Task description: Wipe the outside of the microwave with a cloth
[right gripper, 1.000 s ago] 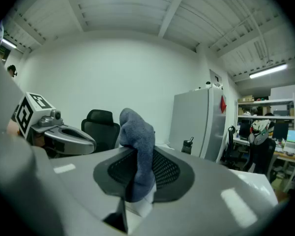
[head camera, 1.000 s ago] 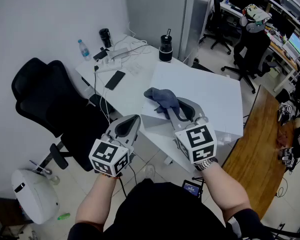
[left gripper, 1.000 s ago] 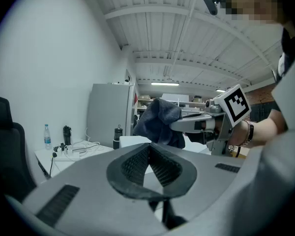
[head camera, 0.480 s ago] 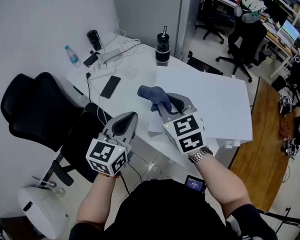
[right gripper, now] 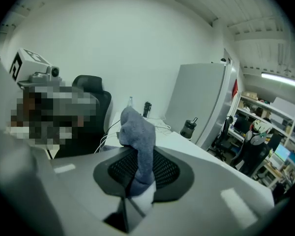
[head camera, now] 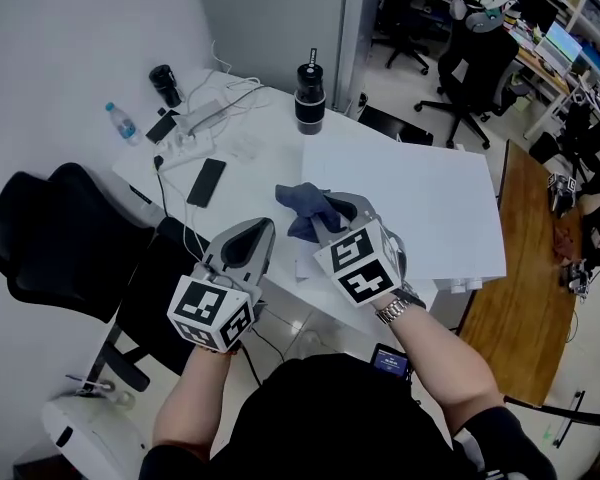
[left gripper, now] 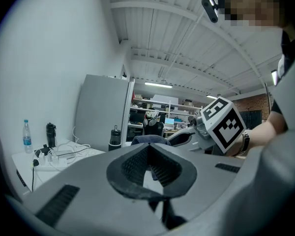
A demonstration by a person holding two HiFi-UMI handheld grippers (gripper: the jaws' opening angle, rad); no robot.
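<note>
- Your left gripper (head camera: 260,236) hangs beside the white table (head camera: 250,173), jaws closed on nothing, spare for now.
- Your right gripper (head camera: 330,220) clamps the soft grey-blue cloth (head camera: 303,206), bunched above its jaws, ready for wiping.
- The big white boxy appliance (head camera: 410,193), probably the microwave, sits just beyond.

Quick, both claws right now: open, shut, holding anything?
Left claw: closed, nothing in it.
Right claw: closed on the grey-blue cloth.
</note>
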